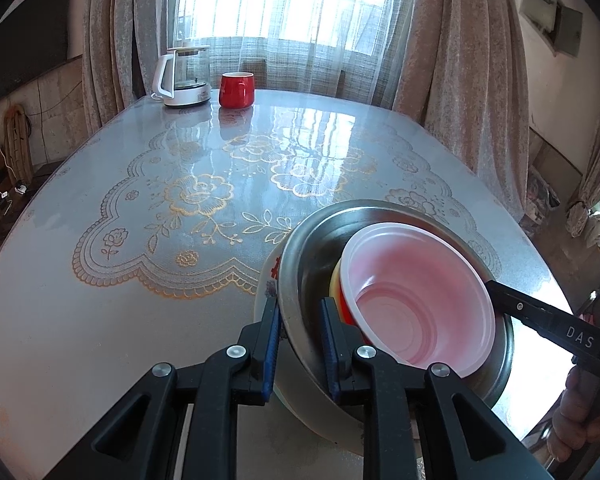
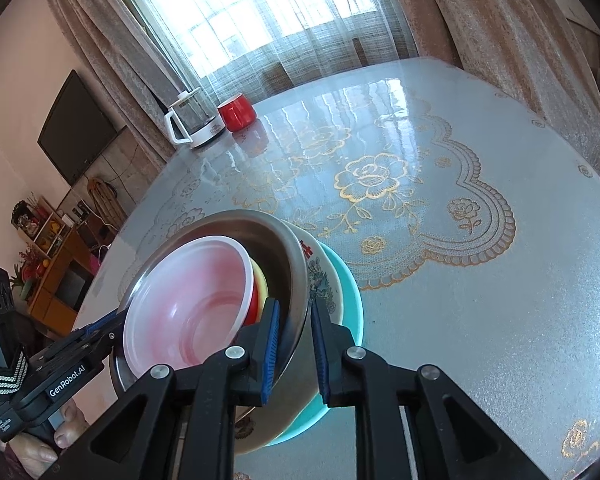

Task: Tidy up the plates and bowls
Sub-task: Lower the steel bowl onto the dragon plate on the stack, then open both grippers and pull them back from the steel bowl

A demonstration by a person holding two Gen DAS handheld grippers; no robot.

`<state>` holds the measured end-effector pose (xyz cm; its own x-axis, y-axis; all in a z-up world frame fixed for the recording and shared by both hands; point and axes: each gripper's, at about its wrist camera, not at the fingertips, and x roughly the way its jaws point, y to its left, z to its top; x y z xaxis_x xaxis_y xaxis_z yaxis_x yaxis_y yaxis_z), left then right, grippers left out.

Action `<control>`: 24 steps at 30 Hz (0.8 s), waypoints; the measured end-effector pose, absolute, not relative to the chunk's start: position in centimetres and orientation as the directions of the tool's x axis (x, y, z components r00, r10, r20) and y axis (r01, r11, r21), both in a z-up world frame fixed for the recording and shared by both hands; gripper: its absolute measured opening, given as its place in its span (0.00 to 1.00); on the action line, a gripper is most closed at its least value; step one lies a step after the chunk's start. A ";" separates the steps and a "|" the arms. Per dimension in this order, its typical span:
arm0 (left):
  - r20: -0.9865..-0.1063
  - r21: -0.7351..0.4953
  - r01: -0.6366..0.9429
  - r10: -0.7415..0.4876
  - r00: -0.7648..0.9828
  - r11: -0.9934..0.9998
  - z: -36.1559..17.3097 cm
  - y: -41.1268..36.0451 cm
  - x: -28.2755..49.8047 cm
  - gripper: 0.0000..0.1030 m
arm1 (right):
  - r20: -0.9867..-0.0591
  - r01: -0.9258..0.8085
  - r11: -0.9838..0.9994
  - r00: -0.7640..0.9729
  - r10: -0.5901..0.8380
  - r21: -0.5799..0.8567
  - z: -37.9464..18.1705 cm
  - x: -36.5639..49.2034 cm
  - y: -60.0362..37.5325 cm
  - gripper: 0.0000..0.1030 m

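Note:
A nested stack stands on the table. A white plastic bowl [image 1: 416, 300] [image 2: 188, 304] sits on red and yellow bowls inside a steel bowl [image 1: 312, 252] [image 2: 260, 236]. Under it lie a white floral plate [image 1: 270, 276] [image 2: 320, 280] and a teal plate [image 2: 350, 292]. My left gripper [image 1: 300, 332] straddles the steel bowl's near rim, one finger inside and one outside, with a gap beside the rim. My right gripper [image 2: 294, 336] straddles the opposite rim the same way. The right gripper also shows in the left wrist view [image 1: 500, 300].
A white kettle [image 1: 184, 76] [image 2: 194, 122] and a red mug [image 1: 237, 90] [image 2: 236, 112] stand at the table's far edge by the curtained window. The glossy floral tablecloth [image 1: 180, 200] [image 2: 420, 200] covers the table. A shelf and TV stand to the left.

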<state>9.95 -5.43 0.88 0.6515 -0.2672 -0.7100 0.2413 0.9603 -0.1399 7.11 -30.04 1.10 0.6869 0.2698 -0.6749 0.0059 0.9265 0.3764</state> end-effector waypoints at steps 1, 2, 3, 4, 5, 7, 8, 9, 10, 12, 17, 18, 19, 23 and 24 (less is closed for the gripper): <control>-0.708 -0.135 0.240 -0.263 0.655 0.961 0.8 -5.5 9.9 0.20 | -0.675 0.011 0.926 0.687 0.267 0.378 1.2 7.2 -29.9 0.13; -0.710 -0.139 0.235 -0.263 0.653 0.962 0.8 -5.5 10.1 0.20 | -0.676 0.015 0.926 0.688 0.263 0.376 1.2 7.4 -29.9 0.13; -0.713 -0.144 0.234 -0.265 0.649 0.961 0.9 -5.4 10.2 0.20 | -0.676 0.016 0.926 0.689 0.262 0.376 1.2 7.6 -29.9 0.13; -0.713 -0.144 0.235 -0.266 0.648 0.961 0.9 -5.4 10.2 0.20 | -0.676 0.021 0.925 0.688 0.262 0.380 1.1 7.8 -29.9 0.13; -0.712 -0.143 0.236 -0.265 0.651 0.961 0.9 -5.4 10.1 0.20 | -0.677 0.024 0.924 0.688 0.262 0.381 1.1 7.8 -29.9 0.13; -0.708 -0.143 0.234 -0.264 0.655 0.962 0.8 -5.4 10.0 0.21 | -0.676 0.020 0.924 0.688 0.264 0.381 1.2 7.8 -29.9 0.13; -0.708 -0.142 0.232 -0.262 0.656 0.962 0.8 -5.4 10.0 0.21 | -0.676 0.020 0.923 0.687 0.266 0.384 1.2 7.9 -30.0 0.13; -0.707 -0.141 0.230 -0.261 0.657 0.963 0.8 -5.4 10.0 0.21 | -0.675 0.019 0.923 0.687 0.267 0.385 1.1 7.9 -30.0 0.13; -0.706 -0.142 0.229 -0.260 0.658 0.963 0.8 -5.5 10.0 0.21 | -0.674 0.016 0.924 0.689 0.266 0.382 1.1 7.9 -29.9 0.13; -0.703 -0.149 0.226 -0.263 0.660 0.963 0.8 -5.4 9.9 0.21 | -0.674 0.014 0.925 0.689 0.266 0.379 1.1 7.8 -29.8 0.14; -0.676 -0.192 0.223 -0.294 0.676 0.956 1.1 -4.7 9.5 0.29 | -0.672 0.020 0.910 0.681 0.291 0.415 0.7 7.8 -30.2 0.22; -0.671 -0.196 0.220 -0.294 0.681 0.956 1.2 -4.6 9.3 0.29 | -0.672 0.023 0.907 0.680 0.293 0.420 0.7 7.7 -30.3 0.23; -0.668 -0.190 0.213 -0.285 0.688 0.958 1.2 -4.6 9.2 0.29 | -0.670 0.026 0.905 0.681 0.295 0.425 0.7 7.6 -30.4 0.24; -0.652 -0.167 0.200 -0.260 0.712 0.965 1.7 -4.6 8.7 0.29 | -0.662 0.028 0.911 0.696 0.279 0.412 1.1 6.9 -30.5 0.26; -0.648 -0.165 0.201 -0.260 0.716 0.966 1.8 -4.6 8.5 0.31 | -0.661 0.028 0.913 0.699 0.274 0.407 1.2 6.8 -30.4 0.28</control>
